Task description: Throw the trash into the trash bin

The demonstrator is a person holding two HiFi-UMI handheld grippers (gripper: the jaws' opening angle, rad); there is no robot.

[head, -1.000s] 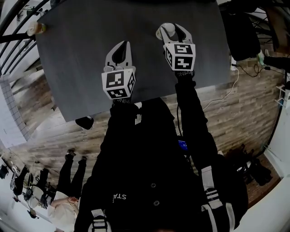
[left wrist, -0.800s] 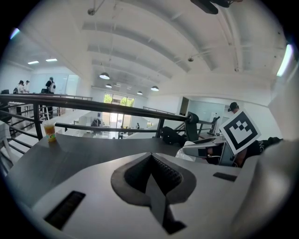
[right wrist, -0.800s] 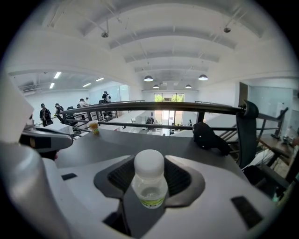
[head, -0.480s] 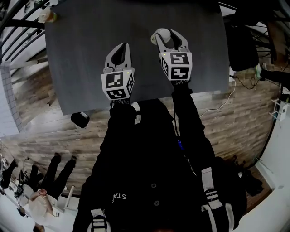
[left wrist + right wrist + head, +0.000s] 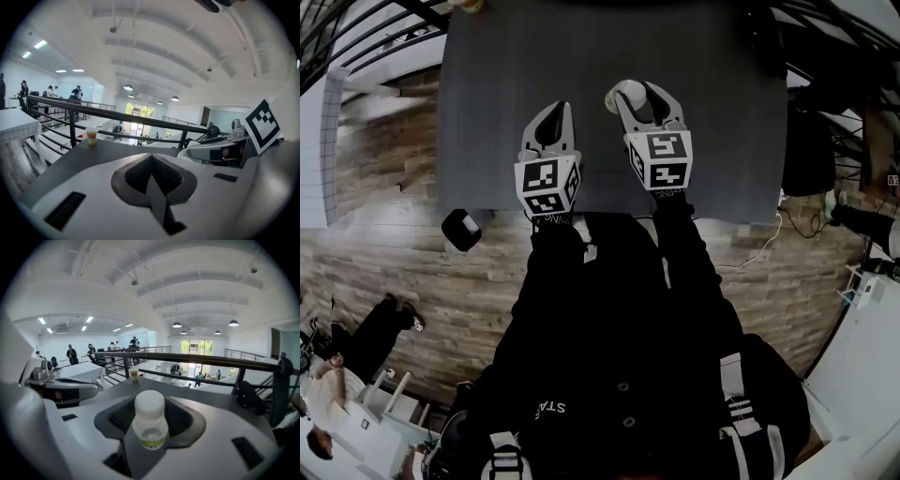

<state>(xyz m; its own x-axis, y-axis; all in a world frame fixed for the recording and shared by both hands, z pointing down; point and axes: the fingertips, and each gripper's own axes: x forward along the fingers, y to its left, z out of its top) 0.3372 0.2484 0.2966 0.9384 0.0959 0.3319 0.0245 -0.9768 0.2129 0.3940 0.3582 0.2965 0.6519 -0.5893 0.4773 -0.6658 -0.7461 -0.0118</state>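
Clear plastic is being carried: the bottle (image 5: 150, 423) is being kept clamped by the right gripper (image 5: 639, 94) above the grey table (image 5: 722, 112), the left gripper (image 5: 551, 120) being held closed, empty. Both are being swung nearer the dark floor container (image 5: 461, 230), probably the bin.

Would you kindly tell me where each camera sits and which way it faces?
Head view: on the person's head, looking steeply down at the table; black sleeves, left gripper and right gripper show.
Left gripper view: on that gripper, along its shut jaws, toward the cup by the railing.
Right gripper view: on that gripper, along jaws clamping a bottle.
Shared: both gripper views show the cup.
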